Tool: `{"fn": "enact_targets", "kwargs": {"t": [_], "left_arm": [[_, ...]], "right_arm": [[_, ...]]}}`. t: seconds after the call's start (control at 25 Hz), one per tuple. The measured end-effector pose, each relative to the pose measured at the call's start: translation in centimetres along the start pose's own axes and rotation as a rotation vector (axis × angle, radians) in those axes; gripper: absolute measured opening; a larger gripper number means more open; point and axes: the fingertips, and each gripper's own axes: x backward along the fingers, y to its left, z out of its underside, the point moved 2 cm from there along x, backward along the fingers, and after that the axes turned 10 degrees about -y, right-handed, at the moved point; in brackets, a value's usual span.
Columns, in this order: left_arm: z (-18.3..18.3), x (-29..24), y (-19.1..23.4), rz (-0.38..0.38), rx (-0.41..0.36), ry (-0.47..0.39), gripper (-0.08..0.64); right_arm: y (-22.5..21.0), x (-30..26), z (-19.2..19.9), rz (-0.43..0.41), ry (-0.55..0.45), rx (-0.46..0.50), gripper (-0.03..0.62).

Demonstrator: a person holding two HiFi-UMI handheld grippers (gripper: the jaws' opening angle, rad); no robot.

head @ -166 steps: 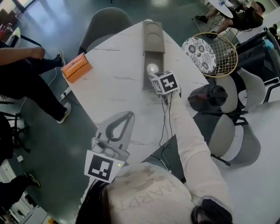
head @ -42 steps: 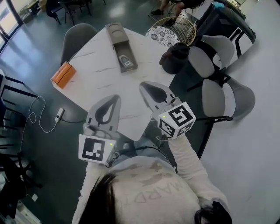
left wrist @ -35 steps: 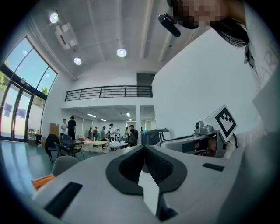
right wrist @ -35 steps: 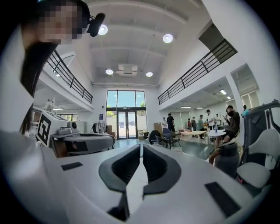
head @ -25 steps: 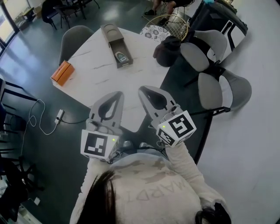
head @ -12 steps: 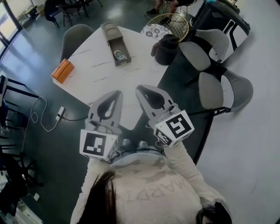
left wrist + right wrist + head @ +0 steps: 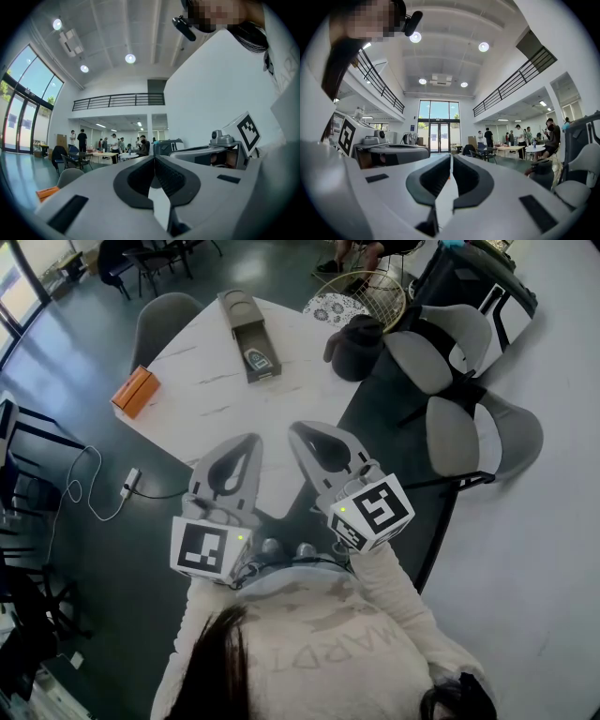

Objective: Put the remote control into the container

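A long grey container [image 7: 239,311] lies on the white marble table [image 7: 206,399], far from me. The dark remote control [image 7: 256,358] lies inside the container's open near end. Both grippers are held up close to my chest, off the table's near corner. The left gripper [image 7: 249,441] is shut with nothing in it, and its closed jaws [image 7: 153,157] point out into the room. The right gripper [image 7: 300,429] is also shut and holds nothing, its jaws [image 7: 451,157] meeting at the tip.
An orange box [image 7: 136,390] sits at the table's left edge. A grey chair [image 7: 165,319] stands behind the table. A black bag [image 7: 362,334] rests on a chair at the right, with more grey chairs [image 7: 469,427] beyond. A cable [image 7: 89,493] lies on the floor.
The right gripper, once at the container, has drawn back to my chest beside the left one. The remote now lies in the container. Over the last half second almost nothing moved.
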Motion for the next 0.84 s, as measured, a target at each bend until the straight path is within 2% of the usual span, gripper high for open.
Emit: {"fn": "enact_targets", "kwargs": {"t": [0.52, 0.84], "left_arm": [[0.1, -0.2, 1.1, 0.003, -0.019, -0.02, 0.014], [0.4, -0.7, 1.7, 0.01, 0.004, -0.021, 0.014]], "right_arm": [[-0.1, -0.9, 0.2, -0.002, 0.013, 0.028, 0.029], [-0.3, -1.3, 0.6, -0.001, 0.01, -0.002, 0.029]]}}
